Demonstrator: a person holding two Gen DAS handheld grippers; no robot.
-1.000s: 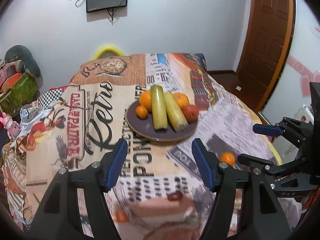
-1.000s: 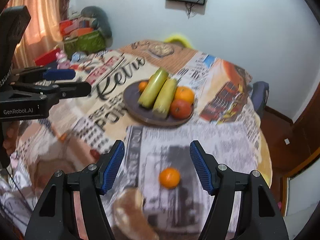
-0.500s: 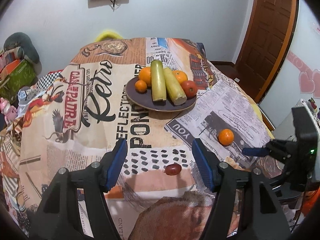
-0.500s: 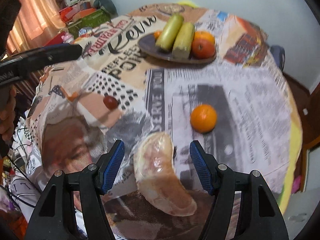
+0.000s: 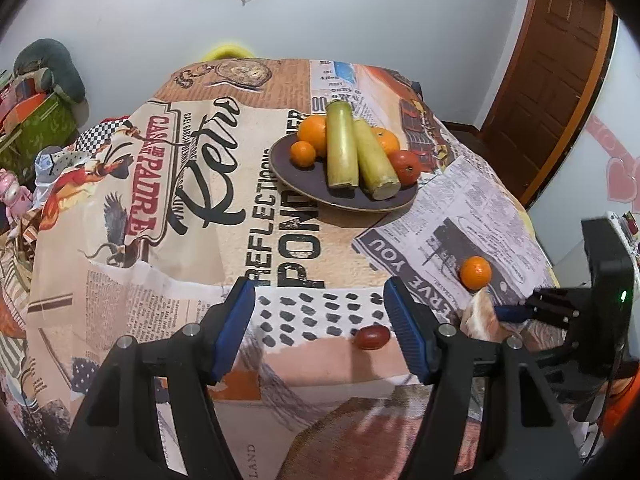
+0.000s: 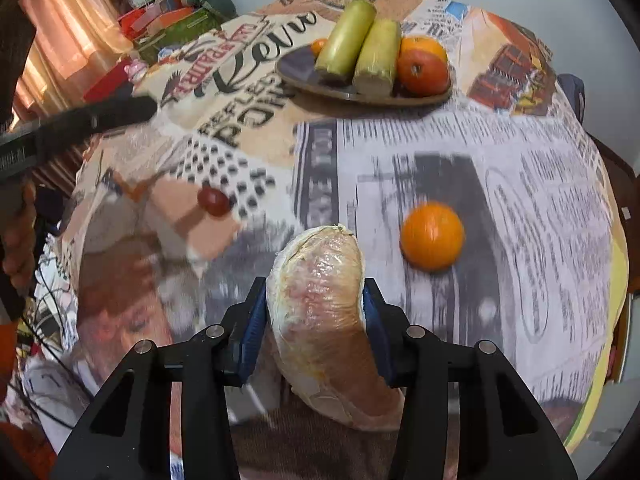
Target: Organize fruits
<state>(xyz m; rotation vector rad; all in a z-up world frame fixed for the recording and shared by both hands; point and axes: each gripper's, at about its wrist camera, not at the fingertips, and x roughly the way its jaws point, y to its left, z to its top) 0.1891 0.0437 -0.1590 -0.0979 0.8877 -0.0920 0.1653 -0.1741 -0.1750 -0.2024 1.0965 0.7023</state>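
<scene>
Moved: right claw has come down and just closed, pads pressing the pomelo wedge.
Wedge: on desk, orange at 2 o'clock.
Left claw: half-wide, holding nothing.

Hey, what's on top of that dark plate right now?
The plate holds two pale green stalks, three oranges and a red fruit. Anything behind or beneath the stalks is covered.

Both grippers, left gripper and right gripper, are built of black arms, fitted with silver screws and blue ribbed pads.
</scene>
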